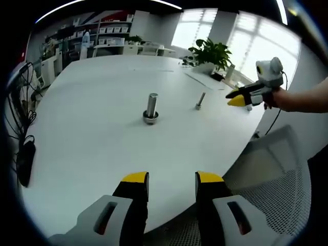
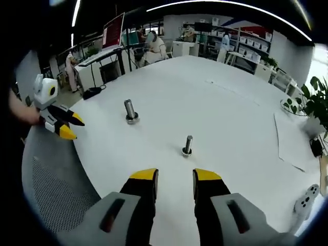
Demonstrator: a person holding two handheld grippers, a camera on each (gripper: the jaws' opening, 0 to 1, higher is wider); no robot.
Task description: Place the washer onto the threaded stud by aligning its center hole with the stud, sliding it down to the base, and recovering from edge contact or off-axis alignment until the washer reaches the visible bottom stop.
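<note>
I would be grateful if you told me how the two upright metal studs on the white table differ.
The thick grey metal stud is wider and taller than the slim grey metal stud. The thick one stands on a broad round base; the slim one's base is small. The slim one stands nearer the right gripper. Both stand upright on the white table.

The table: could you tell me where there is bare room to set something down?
The table is bare nearly everywhere. Widest patches: between the thick stud and the left gripper, and beyond both studs. Tightest between the thick stud and thin stud.
</note>
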